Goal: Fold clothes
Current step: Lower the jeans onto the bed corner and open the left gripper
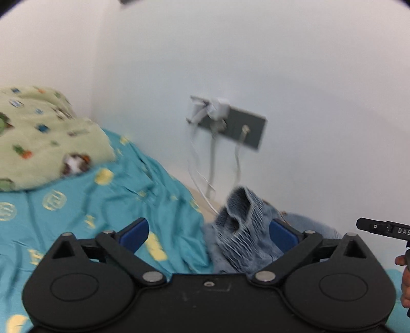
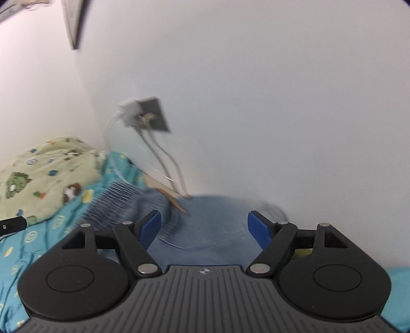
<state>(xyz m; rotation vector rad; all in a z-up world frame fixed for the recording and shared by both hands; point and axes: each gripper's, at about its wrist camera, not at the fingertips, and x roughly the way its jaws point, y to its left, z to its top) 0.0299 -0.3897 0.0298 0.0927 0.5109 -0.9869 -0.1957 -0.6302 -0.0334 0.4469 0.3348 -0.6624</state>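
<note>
A light blue denim garment (image 1: 243, 230) with a gathered elastic waistband lies bunched on the teal bed sheet (image 1: 102, 199) near the wall. My left gripper (image 1: 208, 231) is open, jaws wide apart; the waistband stands between and beyond the blue pads (image 1: 134, 234), untouched as far as I can see. In the right wrist view the same denim garment (image 2: 205, 225) spreads out blurred below my right gripper (image 2: 205, 225), which is open too, its blue pads (image 2: 151, 226) apart above the cloth. The right gripper's tip and a hand (image 1: 403, 263) show at the left view's right edge.
A green patterned blanket (image 1: 46, 138) is heaped at the left on the sheet. A grey wall socket plate (image 1: 238, 128) with a white plug and hanging cables (image 1: 212, 164) sits on the white wall just behind the garment. A framed picture's edge (image 2: 74, 23) hangs high up.
</note>
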